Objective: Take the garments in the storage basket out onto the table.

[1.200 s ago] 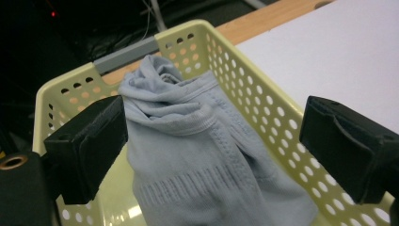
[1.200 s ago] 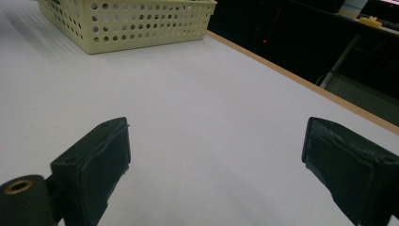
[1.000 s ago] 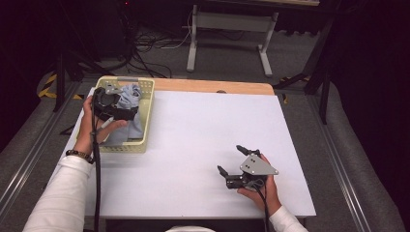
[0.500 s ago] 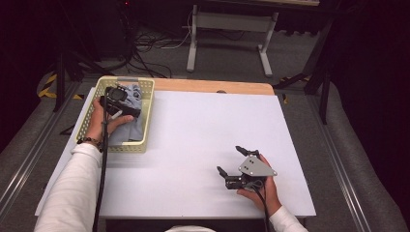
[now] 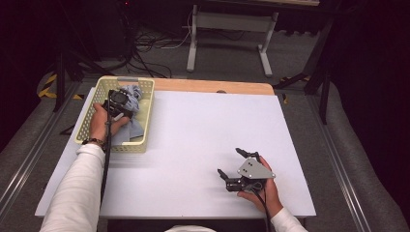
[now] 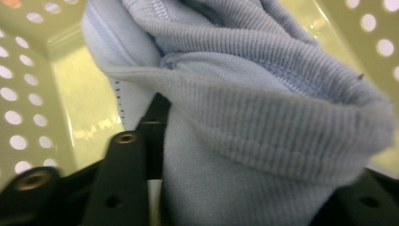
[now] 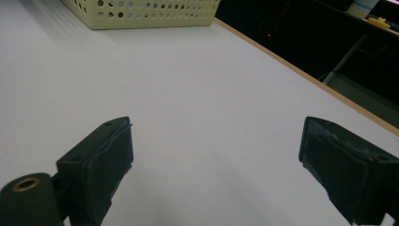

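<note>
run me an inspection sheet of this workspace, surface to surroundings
surface: white tabletop, bare in the middle, wooden strip at the far edge
job's things: light blue knit garment bunched in the yellow perforated basket at the far left corner
clutter: nothing seen
grippers: left gripper down in the basket, jaws just been closing, garment between them; right gripper resting near the front edge, jaws wide, nothing between them
cables: black cable along the left sleeve; loose cables on the floor beyond the table
surroundings: dark room, white stand legs behind
</note>
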Tool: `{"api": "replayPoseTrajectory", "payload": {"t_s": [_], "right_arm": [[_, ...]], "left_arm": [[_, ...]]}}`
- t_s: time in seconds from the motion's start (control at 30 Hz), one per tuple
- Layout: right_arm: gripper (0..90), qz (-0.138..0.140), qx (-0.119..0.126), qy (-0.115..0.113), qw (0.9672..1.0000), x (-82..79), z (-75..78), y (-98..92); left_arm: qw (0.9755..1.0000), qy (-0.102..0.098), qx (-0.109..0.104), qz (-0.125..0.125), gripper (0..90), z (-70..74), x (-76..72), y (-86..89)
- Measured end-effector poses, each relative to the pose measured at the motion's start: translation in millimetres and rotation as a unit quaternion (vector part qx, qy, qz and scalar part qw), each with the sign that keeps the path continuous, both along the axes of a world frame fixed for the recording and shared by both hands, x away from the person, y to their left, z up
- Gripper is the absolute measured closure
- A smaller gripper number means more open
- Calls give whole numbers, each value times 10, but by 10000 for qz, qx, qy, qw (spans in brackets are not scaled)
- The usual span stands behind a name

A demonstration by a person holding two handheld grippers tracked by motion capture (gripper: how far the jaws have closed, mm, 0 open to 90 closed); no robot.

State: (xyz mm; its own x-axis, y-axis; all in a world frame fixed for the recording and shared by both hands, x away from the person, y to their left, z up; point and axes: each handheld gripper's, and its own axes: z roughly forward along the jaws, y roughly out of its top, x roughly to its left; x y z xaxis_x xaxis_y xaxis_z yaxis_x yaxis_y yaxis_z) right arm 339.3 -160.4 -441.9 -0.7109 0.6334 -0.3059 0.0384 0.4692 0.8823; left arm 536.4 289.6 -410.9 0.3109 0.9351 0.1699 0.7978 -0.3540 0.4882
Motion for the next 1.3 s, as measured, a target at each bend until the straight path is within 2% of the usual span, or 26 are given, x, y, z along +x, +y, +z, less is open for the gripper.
{"api": "replayPoseTrajectory", "payload": {"t_s": [0.07, 0.23, 0.3, 0.37, 0.47, 0.57, 0.67, 0.7, 0.73, 0.87, 0.97, 1.03, 1.07, 1.1, 1.17, 1.3], "right_arm": [[109, -8, -4, 9, 10000, 2, -3, -2], [109, 15, -25, 19, 10000, -1, -6, 4], [109, 34, -40, -11, 10000, -3, -4, 4], [109, 34, -28, -12, 10000, -2, -3, 3], [110, 30, -17, -8, 10000, 0, -3, 0], [109, 25, -11, -11, 10000, 0, -1, 1], [109, 18, -9, -18, 10000, -1, 0, 3], [109, 21, -6, -14, 10000, 0, 0, 3], [109, 24, -10, -8, 10000, 1, -1, 3], [109, 30, -46, 2, 10000, 5, -8, 9], [109, 44, -51, 21, 10000, 4, -12, 11], [109, 54, -56, 11, 10000, 2, -13, 13], [109, 58, -55, 11, 10000, 1, -13, 13], [109, 58, -55, 11, 10000, 1, -13, 13], [109, 74, -46, 18, 10000, 1, -17, 15], [109, 85, -52, 7, 9999, -6, -17, 21]], "left_arm": [[10000, -33, -34, 13, 627, 17, -9, 14], [9996, -237, -143, 61, 651, 75, -49, 40], [9990, -404, -187, 98, 655, 109, -71, 58], [9979, -555, -305, 150, 657, 152, -101, 77], [9945, -885, -533, 187, 663, 241, -164, 111], [9884, -1306, -751, 170, 664, 354, -251, 139], [9796, -1706, -1054, 128, 665, 460, -350, 156], [9781, -1782, -1076, 96, 665, 483, -373, 157], [9748, -1915, -1144, 33, 665, 507, -403, 154], [9635, -2265, -1427, -82, 665, 593, -515, 125], [9560, -2424, -1644, -175, 664, 645, -581, 101], [9489, -2540, -1853, -262, 665, 664, -626, 78], [9451, -2645, -1891, -318, 664, 686, -669, 33], [9451, -2645, -1891, -318, 665, 686, -669, 33], [9423, -2716, -1917, -383, 665, 713, -708, -10], [9348, -2815, -2099, -528, 665, 755, -789, -83]]}}
